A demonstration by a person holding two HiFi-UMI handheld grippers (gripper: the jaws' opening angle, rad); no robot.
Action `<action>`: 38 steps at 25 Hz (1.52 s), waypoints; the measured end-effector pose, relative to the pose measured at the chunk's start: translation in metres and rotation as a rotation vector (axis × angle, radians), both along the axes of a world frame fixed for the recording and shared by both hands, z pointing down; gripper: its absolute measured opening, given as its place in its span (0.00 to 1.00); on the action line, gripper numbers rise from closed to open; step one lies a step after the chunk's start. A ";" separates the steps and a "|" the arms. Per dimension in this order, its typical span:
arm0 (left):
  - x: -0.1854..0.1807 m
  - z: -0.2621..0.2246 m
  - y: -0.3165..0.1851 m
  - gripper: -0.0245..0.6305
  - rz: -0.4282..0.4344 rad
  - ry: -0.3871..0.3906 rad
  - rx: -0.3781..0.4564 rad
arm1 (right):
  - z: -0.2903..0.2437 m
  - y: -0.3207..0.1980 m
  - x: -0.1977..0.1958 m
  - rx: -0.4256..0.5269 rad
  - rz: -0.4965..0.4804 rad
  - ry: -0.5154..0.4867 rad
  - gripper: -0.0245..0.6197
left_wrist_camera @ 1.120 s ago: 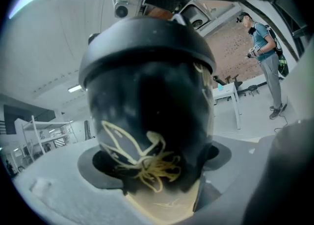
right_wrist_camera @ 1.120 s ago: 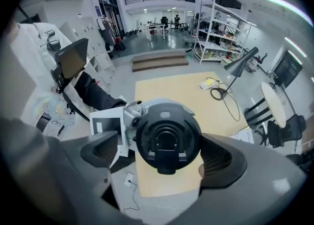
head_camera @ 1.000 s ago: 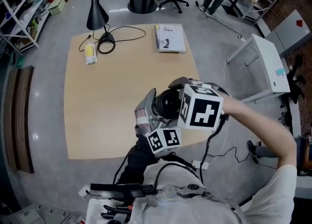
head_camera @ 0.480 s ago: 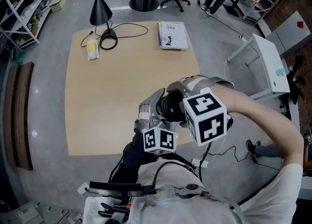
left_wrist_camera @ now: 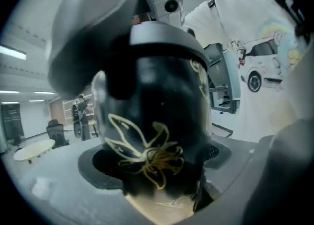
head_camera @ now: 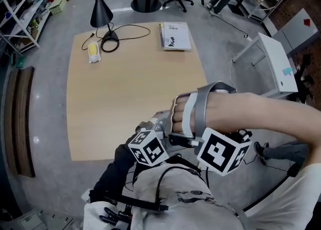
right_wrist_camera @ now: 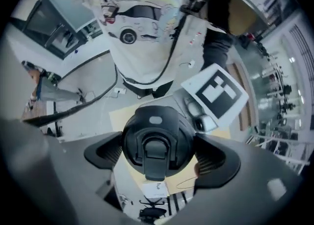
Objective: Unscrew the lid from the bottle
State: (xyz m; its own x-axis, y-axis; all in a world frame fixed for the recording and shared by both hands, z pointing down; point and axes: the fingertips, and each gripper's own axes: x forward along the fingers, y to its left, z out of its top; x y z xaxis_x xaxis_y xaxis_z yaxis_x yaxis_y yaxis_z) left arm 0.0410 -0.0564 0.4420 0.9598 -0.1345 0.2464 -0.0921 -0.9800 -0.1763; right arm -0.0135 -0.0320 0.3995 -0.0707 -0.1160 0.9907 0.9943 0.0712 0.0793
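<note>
A black bottle with a gold flower drawing fills the left gripper view, upright between the jaws of my left gripper, which is shut on its body. Its round black lid with a flip clasp sits between the pads of my right gripper, which is shut on it from above. In the head view both grippers meet over the table's near edge, close to the body. The left marker cube and right marker cube show there, and the hand hides the bottle.
The wooden table carries a black lamp with a coiled cable, a yellow-and-white object and a booklet along its far edge. A white side table stands to the right, and shelves line the left wall.
The right hand has rolled over the bottle, so its marker cube swung from on top to the lower right. Both grippers have come nearer the body.
</note>
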 end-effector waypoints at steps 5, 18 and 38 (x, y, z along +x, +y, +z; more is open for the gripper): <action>0.008 -0.014 0.038 0.70 0.183 0.045 -0.101 | -0.016 0.025 0.010 -0.024 -0.021 0.034 0.76; -0.058 0.009 -0.092 0.70 -0.838 -0.077 0.058 | -0.004 -0.060 -0.029 -0.630 1.785 -0.305 0.94; 0.002 -0.007 0.002 0.70 -0.004 0.060 -0.042 | -0.010 -0.008 0.001 -0.313 0.492 -0.088 0.72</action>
State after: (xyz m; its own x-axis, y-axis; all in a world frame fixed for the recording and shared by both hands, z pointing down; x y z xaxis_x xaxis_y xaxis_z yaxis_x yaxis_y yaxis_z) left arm 0.0432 -0.0547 0.4346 0.9724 -0.1288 0.1944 -0.1047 -0.9860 -0.1296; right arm -0.0122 -0.0400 0.3897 -0.1660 0.1411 0.9760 0.8290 0.5560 0.0606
